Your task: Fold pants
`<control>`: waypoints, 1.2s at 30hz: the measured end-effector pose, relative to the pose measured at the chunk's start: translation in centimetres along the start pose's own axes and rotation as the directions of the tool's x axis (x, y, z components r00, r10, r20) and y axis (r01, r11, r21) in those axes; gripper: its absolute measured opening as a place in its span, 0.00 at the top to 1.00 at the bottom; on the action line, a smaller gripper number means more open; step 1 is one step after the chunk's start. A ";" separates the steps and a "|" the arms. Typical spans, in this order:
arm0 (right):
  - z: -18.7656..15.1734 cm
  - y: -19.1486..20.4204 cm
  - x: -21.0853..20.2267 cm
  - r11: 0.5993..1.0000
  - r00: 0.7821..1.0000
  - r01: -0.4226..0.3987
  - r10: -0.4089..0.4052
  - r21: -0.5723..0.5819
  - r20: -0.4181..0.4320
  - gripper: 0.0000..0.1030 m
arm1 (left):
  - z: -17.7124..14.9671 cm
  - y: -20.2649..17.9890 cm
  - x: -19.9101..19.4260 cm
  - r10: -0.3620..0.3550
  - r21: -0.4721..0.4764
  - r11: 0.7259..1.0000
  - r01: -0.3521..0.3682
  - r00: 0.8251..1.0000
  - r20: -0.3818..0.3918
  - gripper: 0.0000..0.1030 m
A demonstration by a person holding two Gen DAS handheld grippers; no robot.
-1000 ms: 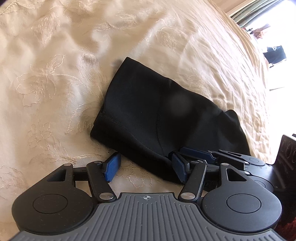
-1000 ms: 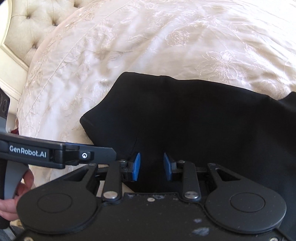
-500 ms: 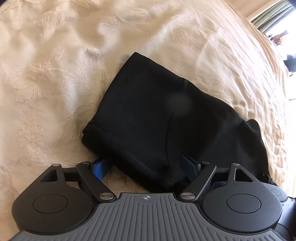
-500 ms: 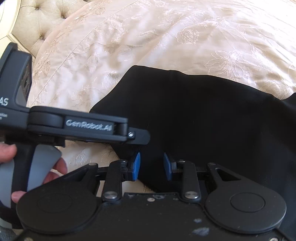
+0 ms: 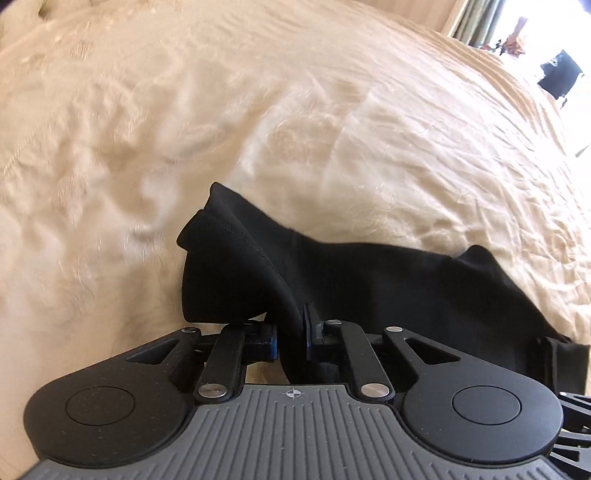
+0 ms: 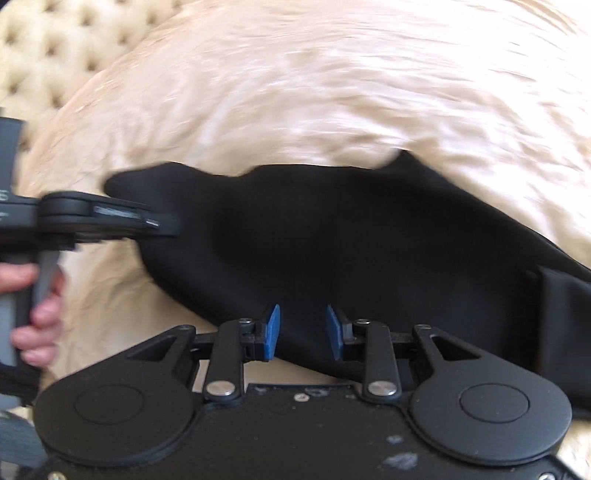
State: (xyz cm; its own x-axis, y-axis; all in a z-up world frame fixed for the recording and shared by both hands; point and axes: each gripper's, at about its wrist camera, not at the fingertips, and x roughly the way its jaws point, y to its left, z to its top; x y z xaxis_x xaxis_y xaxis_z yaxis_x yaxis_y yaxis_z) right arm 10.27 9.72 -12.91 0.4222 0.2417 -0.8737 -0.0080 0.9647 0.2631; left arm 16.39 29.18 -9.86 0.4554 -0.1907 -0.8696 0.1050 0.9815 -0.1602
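The black pants [image 5: 369, 273] lie folded on a cream embroidered bedspread [image 5: 258, 129]. My left gripper [image 5: 290, 332] is shut on the pants' near hem edge and holds it lifted, so the cloth bunches up above the fingers. In the right wrist view the pants [image 6: 351, 240] spread across the middle. My right gripper [image 6: 303, 332] has its blue pads on either side of the pants' near edge, with the black cloth between them. The left gripper [image 6: 159, 223] shows there at the left, blurred, at the pants' left end.
The bedspread [image 6: 314, 81] covers the whole bed. A tufted headboard [image 6: 48, 48] is at the far left of the right wrist view. A curtain and a bright window [image 5: 517, 33] are beyond the bed's far right edge. A hand [image 6: 33, 317] grips the left tool's handle.
My left gripper has closed on the pants' hem and lifted it off the bed. Both views have swung and are blurred with motion. The right gripper's gap has stayed the same.
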 end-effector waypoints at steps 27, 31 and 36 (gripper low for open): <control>-5.7 -22.9 -7.6 0.979 1.000 -0.021 0.019 0.205 0.012 0.69 | -7.5 -34.3 -2.2 -0.264 0.586 0.793 0.165 0.960 0.087 0.90; -7.6 -27.4 -8.7 0.964 0.999 0.044 -0.043 0.263 -0.010 0.70 | -10.4 -37.8 0.8 -0.230 0.661 0.722 0.202 0.972 -0.046 0.89; -8.3 -30.2 -10.1 0.961 0.998 0.055 -0.056 0.272 -0.003 0.72 | -12.1 -38.3 -0.2 -0.207 0.688 0.704 0.175 0.978 -0.037 0.83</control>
State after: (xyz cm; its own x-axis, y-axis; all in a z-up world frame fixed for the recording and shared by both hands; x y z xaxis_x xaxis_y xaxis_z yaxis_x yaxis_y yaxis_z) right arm -1.22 -20.95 -15.43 0.4195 0.1873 -0.8882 0.2621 0.9118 0.3161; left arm 1.53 -8.13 -9.19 0.3911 -0.3885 -0.8343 0.7619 0.6453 0.0567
